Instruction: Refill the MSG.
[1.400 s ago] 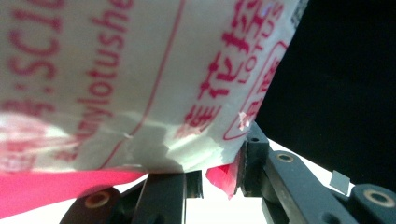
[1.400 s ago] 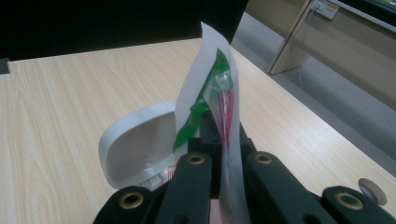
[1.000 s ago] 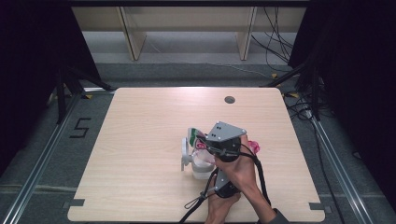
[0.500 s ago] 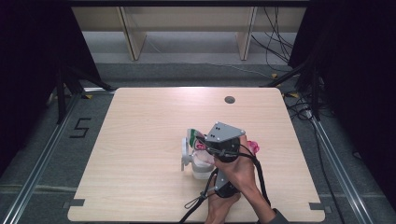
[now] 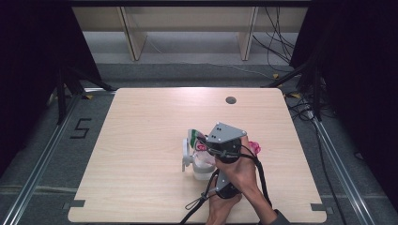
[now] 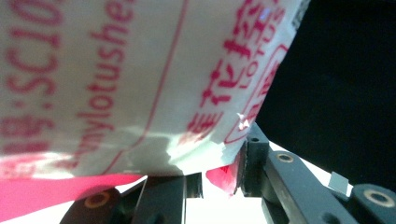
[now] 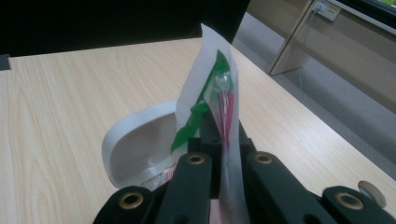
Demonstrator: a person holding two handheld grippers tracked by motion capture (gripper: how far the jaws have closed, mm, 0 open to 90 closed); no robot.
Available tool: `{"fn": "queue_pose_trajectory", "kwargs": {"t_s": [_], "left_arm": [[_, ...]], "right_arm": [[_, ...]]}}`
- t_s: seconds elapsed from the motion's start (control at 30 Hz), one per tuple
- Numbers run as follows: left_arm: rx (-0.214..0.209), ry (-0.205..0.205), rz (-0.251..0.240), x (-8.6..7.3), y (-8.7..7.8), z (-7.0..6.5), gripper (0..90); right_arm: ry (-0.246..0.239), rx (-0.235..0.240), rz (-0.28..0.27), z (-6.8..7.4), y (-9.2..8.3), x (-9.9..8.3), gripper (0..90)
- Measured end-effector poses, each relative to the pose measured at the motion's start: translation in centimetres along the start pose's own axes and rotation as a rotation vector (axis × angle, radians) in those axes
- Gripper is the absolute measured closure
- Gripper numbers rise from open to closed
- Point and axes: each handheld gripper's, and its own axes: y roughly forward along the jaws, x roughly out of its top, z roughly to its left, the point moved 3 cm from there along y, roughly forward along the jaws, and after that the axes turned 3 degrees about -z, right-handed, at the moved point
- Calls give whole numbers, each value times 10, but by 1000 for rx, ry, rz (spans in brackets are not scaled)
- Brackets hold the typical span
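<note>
Both tools clamp the packet (image 7: 212, 88); left tool (image 6: 219, 175) hidden beneath right tool (image 5: 206, 147).

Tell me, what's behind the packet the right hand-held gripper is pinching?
Behind the packet pinched by the right hand-held gripper stands a white curved lid on the table. The packet covers the lid's right part.

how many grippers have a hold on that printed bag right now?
2. The right gripper is shut on the bag, pinching its upright edge. The left gripper clamps the bag's red-printed lower edge; in the high view, a hand hides much of it.
</note>
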Motion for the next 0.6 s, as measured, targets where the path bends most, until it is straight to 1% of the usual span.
{"fn": "queue_pose_trajectory", "kwargs": {"t_s": [0.03,0.07,0.1,0.13,0.2,0.23,0.27,0.3,0.33,0.37,0.4,0.43,0.47,0.5,0.53,0.57,0.6], "left_arm": [[1,7,5,0,0,0,750],[-7,15,18,0,-1,1,750],[7,25,44,0,-3,2,750],[4,22,35,0,-2,2,750],[4,25,37,0,-3,2,750],[9,15,-5,0,0,0,750],[-2,13,-5,1,0,0,750],[-2,7,-6,0,0,0,750],[4,10,3,-1,0,0,750],[4,19,38,-1,-2,1,750],[4,21,38,0,-3,2,750],[2,17,21,1,-2,1,750],[3,13,-5,1,-1,1,750],[5,13,-7,1,0,0,750],[5,9,-5,0,0,1,750],[6,19,37,0,-3,2,750],[6,21,39,0,-3,2,750]], "right_arm": [[6,-1,3,0,0,0,900],[-2,-1,8,0,1,0,900],[-27,-8,5,-1,2,0,900],[5,1,10,2,2,-1,900],[5,-3,7,2,2,0,900],[-5,-9,3,1,1,0,900],[-25,-8,-1,0,1,1,900],[-22,-12,-2,0,1,1,900],[13,-12,9,2,1,0,900],[20,-6,12,2,2,-1,900],[22,-5,15,2,2,-2,900],[14,4,10,2,2,-1,900],[-23,-9,-3,0,1,1,900],[-34,-14,-5,0,1,2,900],[-1,-5,5,3,1,1,900],[14,-7,13,3,2,0,900],[23,-9,11,2,3,-2,900]]}}
